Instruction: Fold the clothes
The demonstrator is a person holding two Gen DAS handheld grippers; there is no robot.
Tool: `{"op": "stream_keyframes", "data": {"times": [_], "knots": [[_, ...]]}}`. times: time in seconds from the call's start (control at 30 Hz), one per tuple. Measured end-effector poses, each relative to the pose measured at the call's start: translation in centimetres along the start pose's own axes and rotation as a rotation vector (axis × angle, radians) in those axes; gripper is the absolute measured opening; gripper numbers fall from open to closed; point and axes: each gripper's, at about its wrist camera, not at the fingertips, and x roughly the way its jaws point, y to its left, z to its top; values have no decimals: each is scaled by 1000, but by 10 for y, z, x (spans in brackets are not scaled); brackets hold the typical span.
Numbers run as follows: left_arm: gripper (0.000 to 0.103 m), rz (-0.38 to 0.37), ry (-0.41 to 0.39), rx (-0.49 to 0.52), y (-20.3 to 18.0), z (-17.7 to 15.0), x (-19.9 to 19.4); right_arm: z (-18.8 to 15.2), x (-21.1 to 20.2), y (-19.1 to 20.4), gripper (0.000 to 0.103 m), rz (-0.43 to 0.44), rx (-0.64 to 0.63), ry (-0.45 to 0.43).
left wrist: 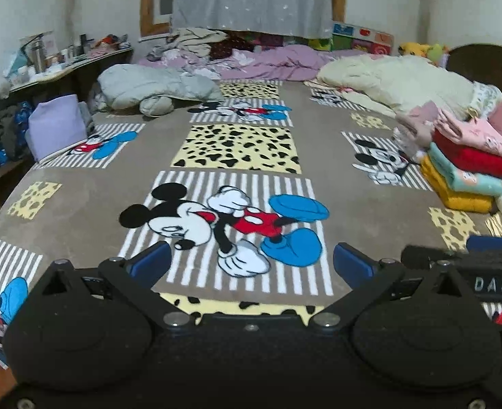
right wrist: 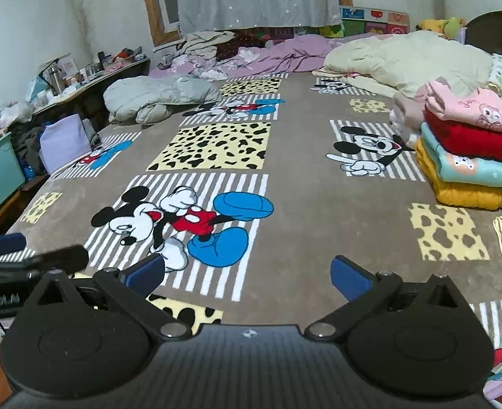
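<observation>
My left gripper (left wrist: pixel 251 262) hangs with its blue fingers (left wrist: pixel 150 264) spread wide, nothing between them and touching nothing; my right gripper (right wrist: pixel 247 272) is just as released and bare, held close beside the left over the near edge of the bed. I judge I hold both low and level here so the middle of the cartoon-mouse blanket (left wrist: pixel 91 204) is free as a folding surface. The clothes themselves sit off to my right: a stack of folded clothes (right wrist: pixel 469 160), pink on red on teal on mustard, kept at the blanket's edge out of the way. A grey padded jacket (right wrist: pixel 148 99) lies crumpled far left, perhaps next to fetch.
</observation>
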Motion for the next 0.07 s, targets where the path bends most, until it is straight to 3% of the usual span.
{"op": "stream_keyframes", "data": {"times": [0.07], "knots": [[103, 2, -7, -3, 2, 0, 0, 0, 1, 1, 103, 3, -4, 8]]}}
